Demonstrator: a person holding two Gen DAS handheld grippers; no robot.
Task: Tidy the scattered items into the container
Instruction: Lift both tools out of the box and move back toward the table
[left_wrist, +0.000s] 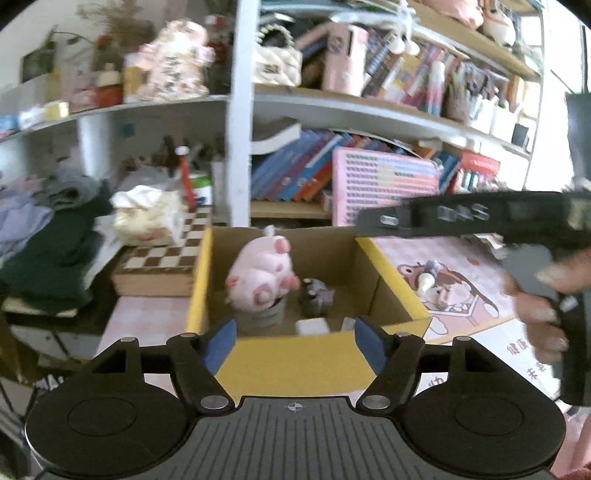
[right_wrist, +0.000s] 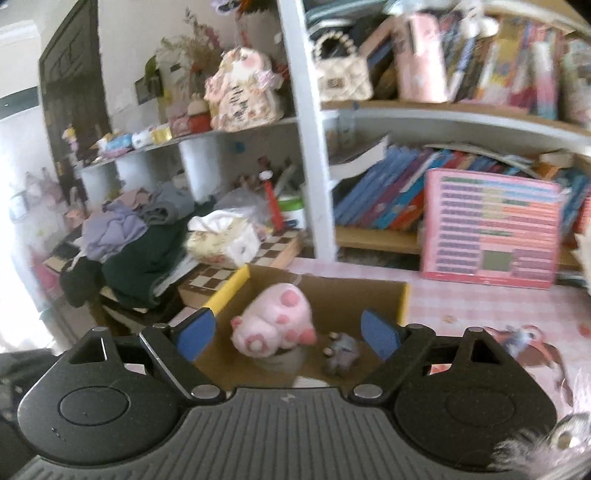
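Observation:
A yellow-edged cardboard box (left_wrist: 295, 354) stands on the pink table. Inside lie a pink plush pig (left_wrist: 260, 275) on a grey tin (left_wrist: 264, 315), a small grey toy (left_wrist: 317, 297) and a white block (left_wrist: 312, 326). My left gripper (left_wrist: 295, 345) is open and empty at the box's near wall. My right gripper (right_wrist: 288, 334) is open and empty above the box (right_wrist: 402, 299), with the pig (right_wrist: 277, 321) and the grey toy (right_wrist: 341, 352) between its fingers. The right gripper's body (left_wrist: 480, 218) shows at the right of the left wrist view. A small bottle (left_wrist: 428, 278) lies on the mat to the right of the box.
A checkerboard box (left_wrist: 162, 266) and a tissue pack (left_wrist: 146, 218) sit left of the box, beside a pile of clothes (left_wrist: 55, 236). Bookshelves with books and a pink abacus board (left_wrist: 384, 184) stand behind. A picture mat (left_wrist: 461, 295) covers the table on the right.

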